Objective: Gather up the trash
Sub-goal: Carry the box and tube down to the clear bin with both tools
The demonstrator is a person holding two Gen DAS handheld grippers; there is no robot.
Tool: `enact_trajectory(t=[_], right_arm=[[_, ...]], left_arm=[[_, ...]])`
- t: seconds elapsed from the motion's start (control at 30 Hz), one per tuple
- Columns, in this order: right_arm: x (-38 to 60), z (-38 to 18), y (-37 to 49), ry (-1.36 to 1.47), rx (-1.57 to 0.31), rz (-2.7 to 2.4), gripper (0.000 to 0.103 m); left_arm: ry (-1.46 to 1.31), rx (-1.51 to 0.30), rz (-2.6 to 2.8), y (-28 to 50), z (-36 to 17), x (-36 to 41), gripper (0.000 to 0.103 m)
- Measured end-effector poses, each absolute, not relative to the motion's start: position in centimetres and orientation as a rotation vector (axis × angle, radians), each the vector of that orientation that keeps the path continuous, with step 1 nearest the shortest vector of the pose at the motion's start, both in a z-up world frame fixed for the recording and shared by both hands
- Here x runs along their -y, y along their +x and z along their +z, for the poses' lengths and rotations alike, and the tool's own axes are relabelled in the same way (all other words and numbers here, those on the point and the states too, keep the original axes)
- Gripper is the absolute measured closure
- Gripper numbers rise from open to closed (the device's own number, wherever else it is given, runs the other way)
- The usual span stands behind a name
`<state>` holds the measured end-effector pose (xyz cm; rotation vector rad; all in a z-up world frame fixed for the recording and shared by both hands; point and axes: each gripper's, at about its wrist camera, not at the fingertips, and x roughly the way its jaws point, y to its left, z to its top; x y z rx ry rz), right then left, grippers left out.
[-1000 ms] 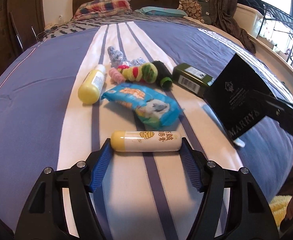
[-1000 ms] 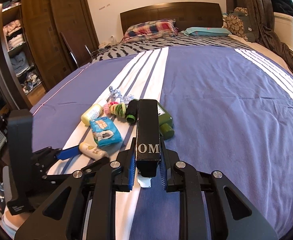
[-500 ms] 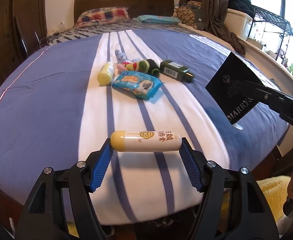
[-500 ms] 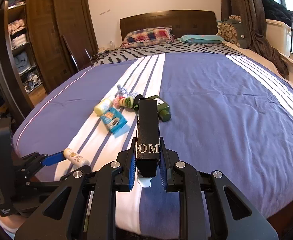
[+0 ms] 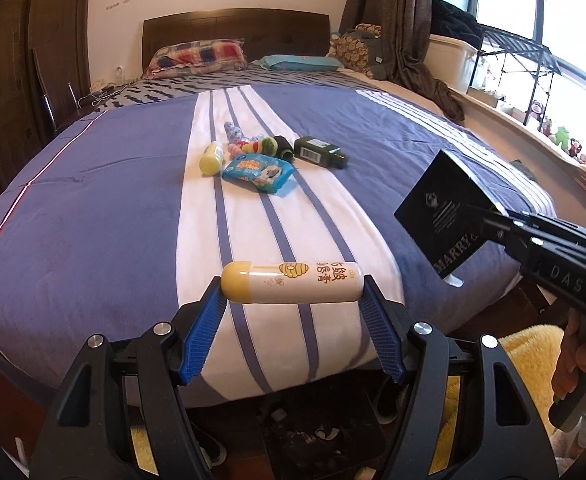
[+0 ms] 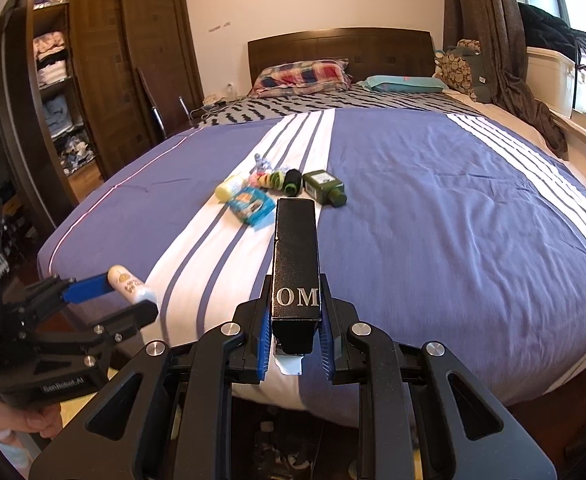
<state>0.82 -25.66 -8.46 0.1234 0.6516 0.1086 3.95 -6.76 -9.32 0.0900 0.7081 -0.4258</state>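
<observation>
Two pieces are picked up, the left gripper [image 5: 293, 304] grasping a cream lip-balm tube [image 5: 292, 283] at lower centre and the right gripper [image 6: 295, 344] clenched on a black box [image 6: 296, 256], while a yellow bottle [image 5: 212, 157], blue wipes pack [image 5: 258, 169] and green bottle [image 5: 317, 151] remain on the bed [image 5: 93, 208], upper centre.

Bright daylight comes in from the window [image 5: 509, 12], which glows white with glare. The bed [image 5: 93, 216] is well lit and sharp. Edges bend round, and the corners go black.
</observation>
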Motion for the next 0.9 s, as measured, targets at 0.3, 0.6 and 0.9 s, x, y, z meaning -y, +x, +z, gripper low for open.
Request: enact_trajectory(t=[0.3, 0.6, 0.9], right_arm=[[24.2, -10.3, -2.6, 0.105, -0.695, 0.139, 0.082], [23.5, -14.9, -3.5, 0.099, -0.831, 0.14, 0.082], [22.5, -20.0, -3.7, 0.086, -0.974, 0.149, 0.082]], left_arm=[[0.076, -0.733, -0.441, 1.2, -10.9, 5.2, 0.039], [0.096, -0.847, -0.444, 0.2, -15.7, 4.9, 0.039], [0.115, -0.958, -0.463, -0.5, -20.4, 5.6, 0.039]])
